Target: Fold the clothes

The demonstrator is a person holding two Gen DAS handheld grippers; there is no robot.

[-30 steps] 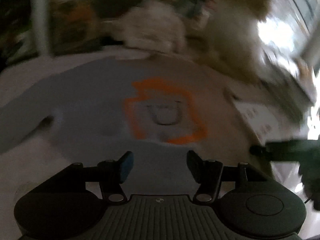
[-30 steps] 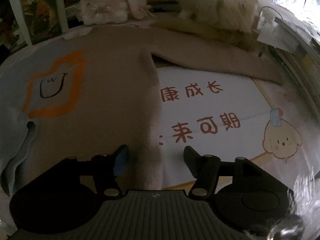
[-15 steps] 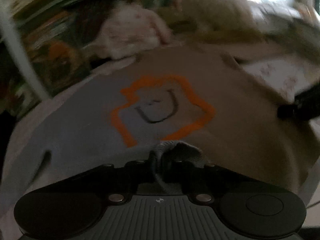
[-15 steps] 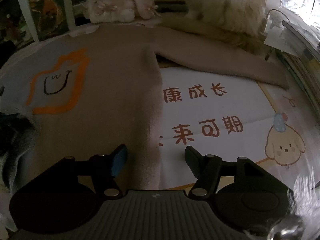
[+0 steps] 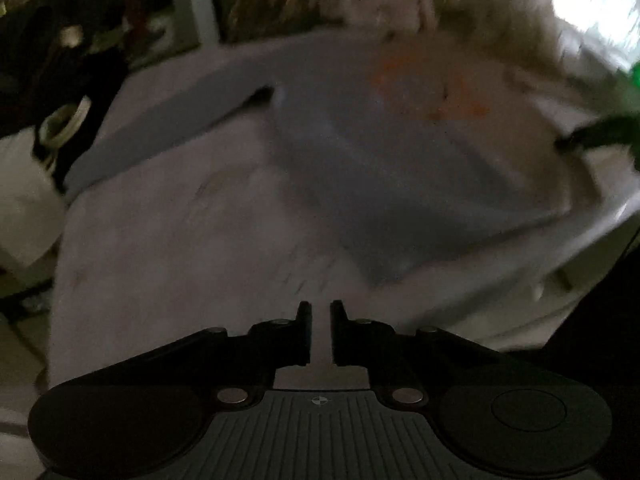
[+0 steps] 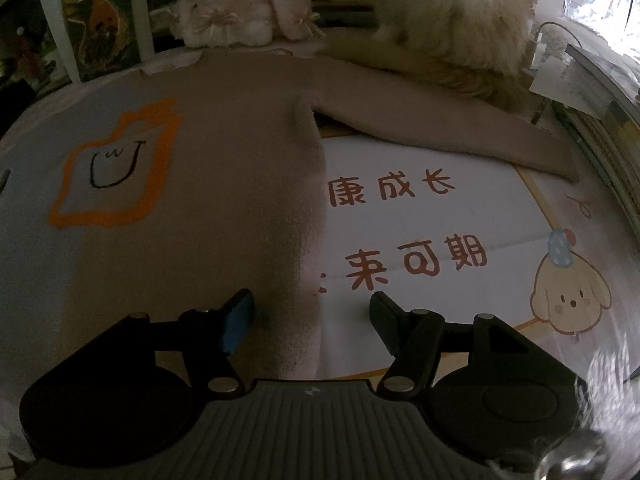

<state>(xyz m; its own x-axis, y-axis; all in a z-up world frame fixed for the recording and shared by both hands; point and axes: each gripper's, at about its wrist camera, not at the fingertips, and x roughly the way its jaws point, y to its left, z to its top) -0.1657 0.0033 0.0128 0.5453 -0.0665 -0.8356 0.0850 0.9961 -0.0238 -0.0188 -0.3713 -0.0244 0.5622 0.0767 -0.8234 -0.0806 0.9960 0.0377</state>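
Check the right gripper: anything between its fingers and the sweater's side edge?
Nothing visible. The right gripper is open, and the sweater edge already lies between its fingers on the printed mat.

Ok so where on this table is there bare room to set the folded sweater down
The clearest free patch is the printed mat right of the sweater, bordered above by its outstretched sleeve and ahead of the open right gripper. The left wrist view, though blurred, shows bare cloth left of the sweater. The back edge is crowded: plush bunny, furry plush.
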